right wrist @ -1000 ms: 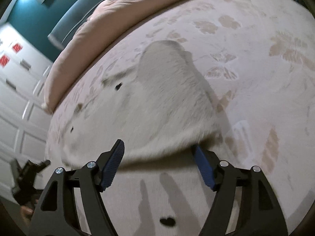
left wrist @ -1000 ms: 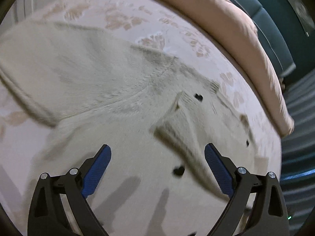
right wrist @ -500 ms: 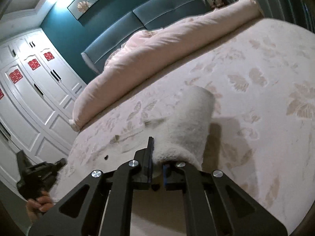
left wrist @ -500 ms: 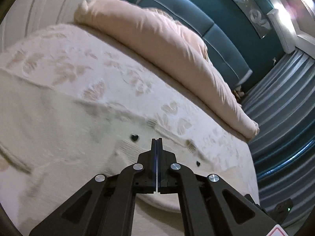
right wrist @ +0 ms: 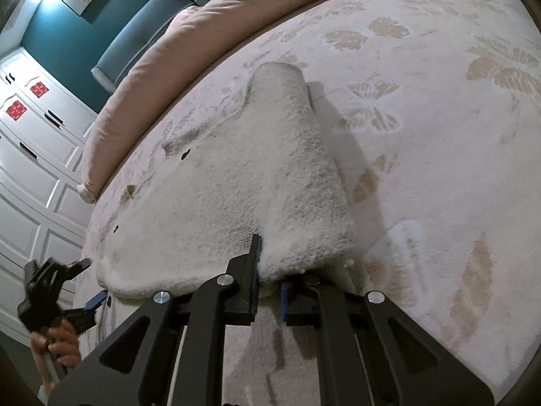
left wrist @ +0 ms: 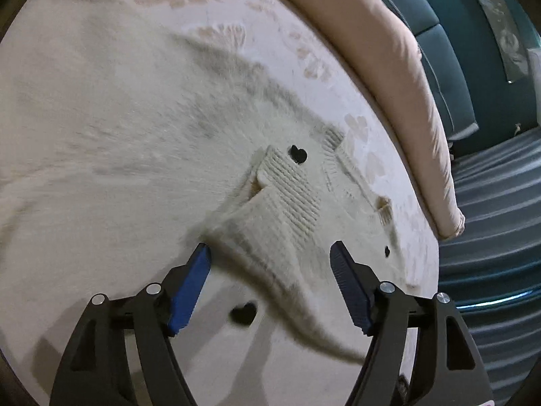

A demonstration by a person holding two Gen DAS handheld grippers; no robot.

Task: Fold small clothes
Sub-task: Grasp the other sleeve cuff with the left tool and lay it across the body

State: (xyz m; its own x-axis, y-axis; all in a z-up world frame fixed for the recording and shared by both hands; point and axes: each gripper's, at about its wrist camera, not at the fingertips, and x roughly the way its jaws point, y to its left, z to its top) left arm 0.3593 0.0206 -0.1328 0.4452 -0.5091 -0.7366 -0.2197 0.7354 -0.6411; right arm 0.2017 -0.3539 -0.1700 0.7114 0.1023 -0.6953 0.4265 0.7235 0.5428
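Note:
A fluffy cream cardigan [left wrist: 128, 128] with black heart buttons [left wrist: 297, 154] lies spread on the bed. My left gripper [left wrist: 270, 257] is open just above its ribbed front edge [left wrist: 290, 196], which is turned over. In the right wrist view my right gripper [right wrist: 268, 270] is shut on the near edge of the cardigan [right wrist: 243, 182], beside a sleeve [right wrist: 297, 142] that runs away from me. The left gripper [right wrist: 89, 308] shows at the far left of that view, held by a hand.
The bed has a cream cover with a leaf pattern [right wrist: 439, 135]. A rolled pink duvet [left wrist: 389, 50] lies along the far edge before a teal headboard [right wrist: 142, 44]. White wardrobe doors [right wrist: 30, 155] stand at the left. Striped blue flooring [left wrist: 493, 237] shows past the bed's edge.
The left gripper was open, shut half a second ago, and is open again over the ribbed edge. The right gripper closed on the cardigan's edge and still holds it.

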